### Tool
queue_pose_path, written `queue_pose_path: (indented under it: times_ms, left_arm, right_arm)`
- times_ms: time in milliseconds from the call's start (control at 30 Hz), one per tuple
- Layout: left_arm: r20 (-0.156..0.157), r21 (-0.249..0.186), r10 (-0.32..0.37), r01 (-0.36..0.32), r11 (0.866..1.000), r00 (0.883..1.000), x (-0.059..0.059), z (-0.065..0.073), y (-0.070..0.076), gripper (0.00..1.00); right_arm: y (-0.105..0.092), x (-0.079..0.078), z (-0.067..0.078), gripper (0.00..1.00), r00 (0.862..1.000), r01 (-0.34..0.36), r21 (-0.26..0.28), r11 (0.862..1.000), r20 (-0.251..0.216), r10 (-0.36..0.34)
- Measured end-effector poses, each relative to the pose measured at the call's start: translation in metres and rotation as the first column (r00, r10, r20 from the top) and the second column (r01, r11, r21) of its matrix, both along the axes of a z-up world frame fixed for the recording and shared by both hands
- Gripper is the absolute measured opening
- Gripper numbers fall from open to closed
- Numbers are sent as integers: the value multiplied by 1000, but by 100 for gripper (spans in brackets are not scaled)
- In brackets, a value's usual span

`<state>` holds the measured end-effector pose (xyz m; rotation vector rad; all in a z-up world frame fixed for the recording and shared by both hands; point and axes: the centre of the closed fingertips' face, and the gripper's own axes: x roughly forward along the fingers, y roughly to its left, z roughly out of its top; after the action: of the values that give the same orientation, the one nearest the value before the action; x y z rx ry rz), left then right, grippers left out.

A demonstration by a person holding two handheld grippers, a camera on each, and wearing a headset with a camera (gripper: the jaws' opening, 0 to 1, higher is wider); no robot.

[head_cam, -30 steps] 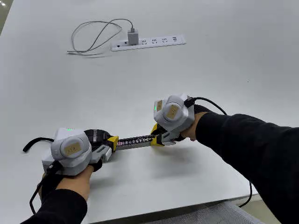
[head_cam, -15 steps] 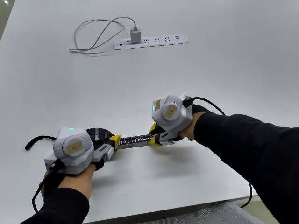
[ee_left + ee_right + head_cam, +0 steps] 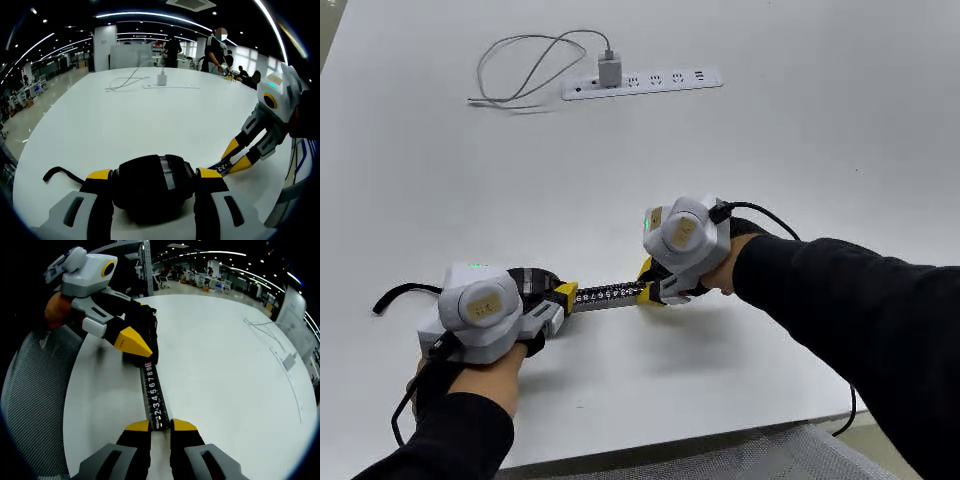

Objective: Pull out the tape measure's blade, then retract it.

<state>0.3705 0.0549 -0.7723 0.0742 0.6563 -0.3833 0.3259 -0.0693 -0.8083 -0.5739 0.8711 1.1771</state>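
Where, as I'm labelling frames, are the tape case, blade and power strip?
tape case (image 3: 150,187), left gripper view, middle of its black body.
blade (image 3: 152,392), right gripper view, on the printed numbers.
power strip (image 3: 665,78), head view, on its sockets.

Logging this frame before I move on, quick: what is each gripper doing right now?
Left gripper: shut on the tape measure, by its case.
Right gripper: shut on the end of the blade.
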Motion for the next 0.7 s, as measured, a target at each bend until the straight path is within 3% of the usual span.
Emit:
queue_pose_path:
  times_ms: [700]
  left_arm:
    - [-6,-16,-3,3,1000,1000,0,0,0,61]
  right_arm:
    - [8,1,0,10,1000,-5,8,1000,-2,5]
